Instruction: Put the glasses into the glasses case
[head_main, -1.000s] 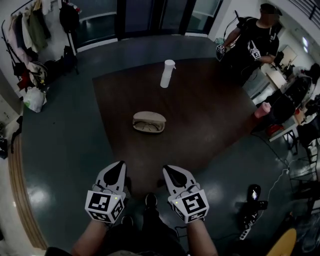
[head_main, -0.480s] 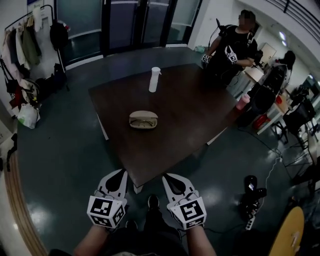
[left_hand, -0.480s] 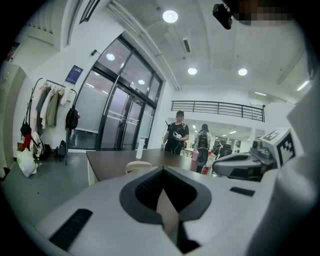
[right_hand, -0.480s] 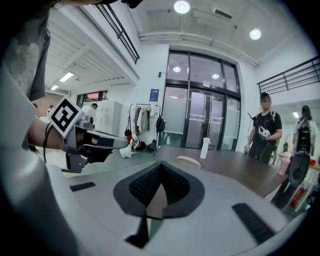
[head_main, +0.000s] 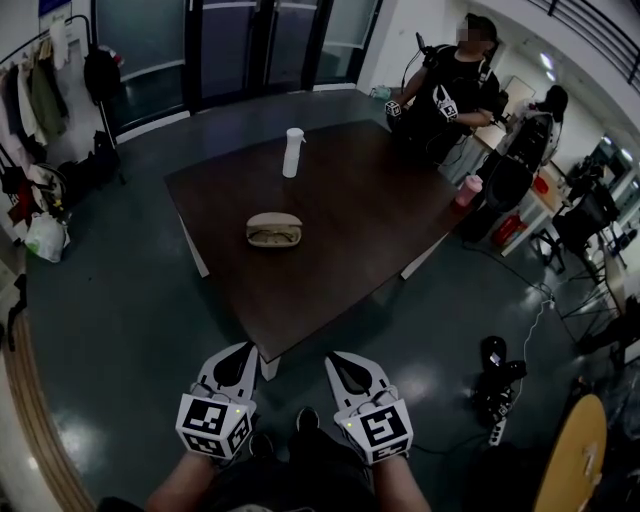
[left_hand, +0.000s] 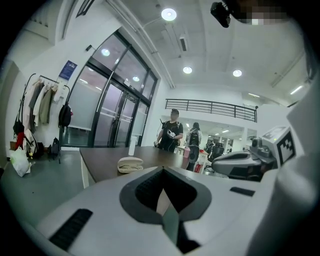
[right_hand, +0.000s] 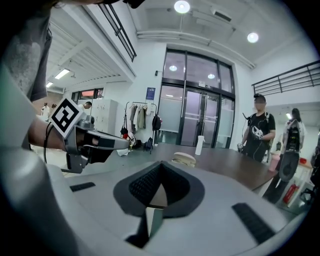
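Observation:
A beige glasses case (head_main: 274, 229) lies open on the dark brown table (head_main: 350, 250), with what looks like the glasses lying inside it. It also shows small and far off in the left gripper view as the case (left_hand: 130, 164) and in the right gripper view as the case (right_hand: 183, 159). My left gripper (head_main: 238, 352) and right gripper (head_main: 338, 360) hang side by side low in front of me, over the floor and well short of the table's near corner. Both are shut with nothing held: the left gripper (left_hand: 162, 172) and the right gripper (right_hand: 159, 169) have their jaws together.
A white bottle (head_main: 292, 152) stands upright at the table's far side. A person in black (head_main: 450, 85) holding grippers stands beyond the far right corner, near a pink bottle (head_main: 469, 190). Coats and bags (head_main: 40, 110) hang at left. A black object and power strip (head_main: 497, 370) lie on the floor at right.
The head view has drawn back from the table, so the table and case look smaller and farther away. Both grippers keep their place in front of me, still shut.

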